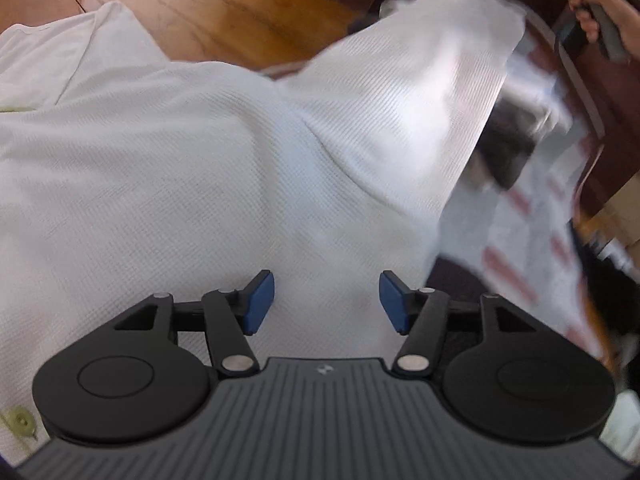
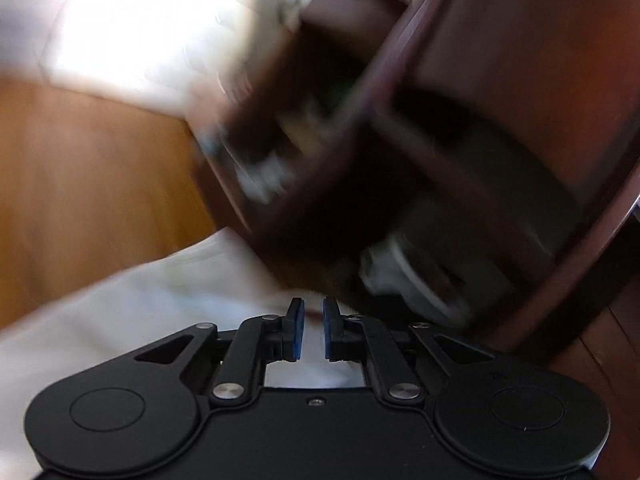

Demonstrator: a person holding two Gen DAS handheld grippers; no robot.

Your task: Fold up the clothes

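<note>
White shirt lies spread on the wooden bench, its right portion lifted into a peak. Left tool hovers above the cloth, blue pads wide apart, gripping nothing. Right tool, tilted and motion-blurred, pinches a shirt edge between nearly closed pads; the person's hand grips its handle.

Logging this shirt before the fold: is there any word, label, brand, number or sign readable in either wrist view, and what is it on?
None can be read.
Left gripper body: a small pale emblem, too small to read.
Patterned sheet beside the white shirt: red marks, blurred.
Right wrist view: motion-blurred, no text.
</note>
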